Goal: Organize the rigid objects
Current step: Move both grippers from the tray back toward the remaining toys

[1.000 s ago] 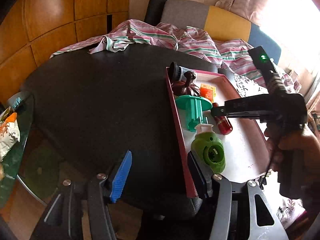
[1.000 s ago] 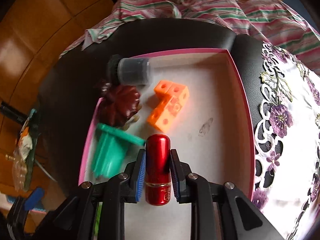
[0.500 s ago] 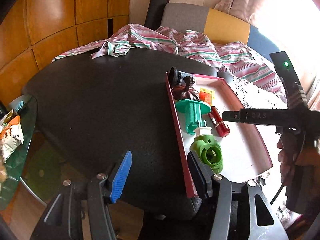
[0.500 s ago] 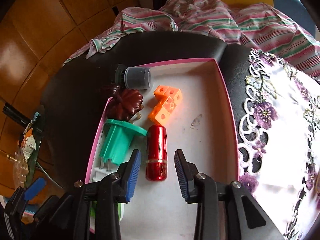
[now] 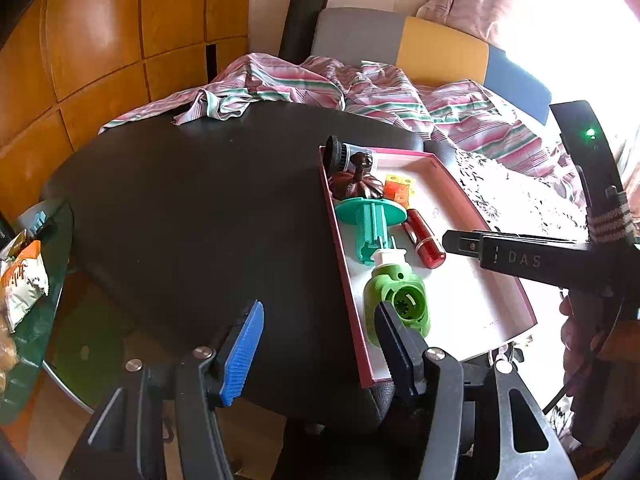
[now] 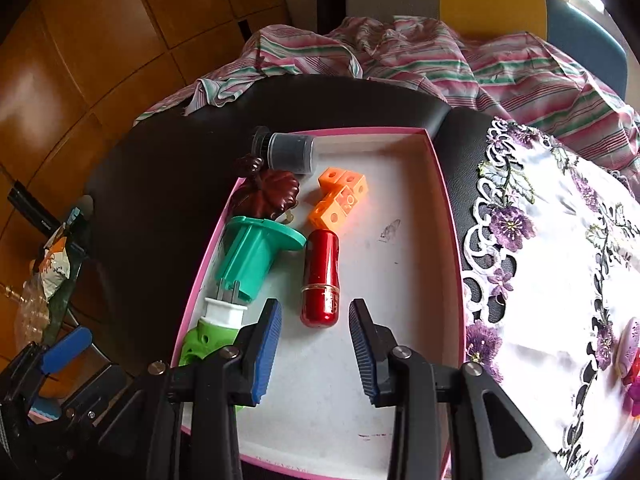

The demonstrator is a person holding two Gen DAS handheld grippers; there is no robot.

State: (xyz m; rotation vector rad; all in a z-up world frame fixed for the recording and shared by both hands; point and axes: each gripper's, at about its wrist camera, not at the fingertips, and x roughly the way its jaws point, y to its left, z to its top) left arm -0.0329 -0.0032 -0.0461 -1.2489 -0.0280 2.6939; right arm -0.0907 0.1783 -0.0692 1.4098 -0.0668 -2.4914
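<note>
both grippers' jaws gape empty; right gripper (image 6: 314, 340) has released the red tube (image 6: 322, 278), backing off.

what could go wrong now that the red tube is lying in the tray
The red tube is a smooth cylinder lying on its side, so it may roll. The open right gripper sits just short of its end and could nudge it into the teal spool. The pink tray overhangs the seat's front edge.

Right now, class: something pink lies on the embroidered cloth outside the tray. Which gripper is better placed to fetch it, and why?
Right. The right gripper is open and empty over the tray, beside the embroidered cloth holding the pink item. The left gripper hangs off the tray's far side.
</note>
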